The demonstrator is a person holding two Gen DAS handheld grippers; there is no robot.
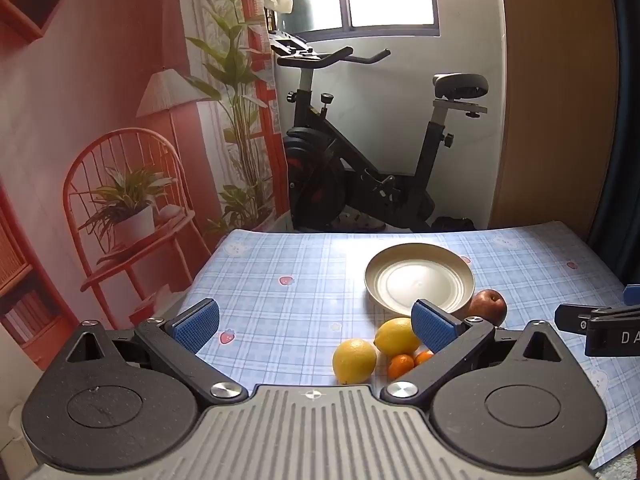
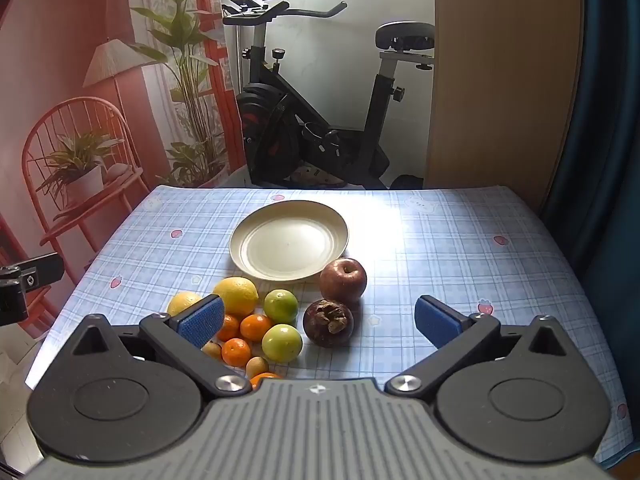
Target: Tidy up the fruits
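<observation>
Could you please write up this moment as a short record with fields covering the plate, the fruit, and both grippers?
plate: cream plate, empty, on the plaid tablecloth
fruit: all on the cloth, clustered in front of the plate
apple: red apple just off the plate's near right rim
mangosteen: dark mangosteen in front of the apple
citrus: two lemons, two green fruits, several small oranges
left gripper: open, holding nothing
right gripper: open, holding nothing

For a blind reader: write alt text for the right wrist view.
Fruit lies loose on a checked tablecloth before an empty plate: an apple, a mangosteen, lemons, green fruits and small oranges. The right tool hangs open above them, holding nothing. An exercise bike stands behind.
</observation>
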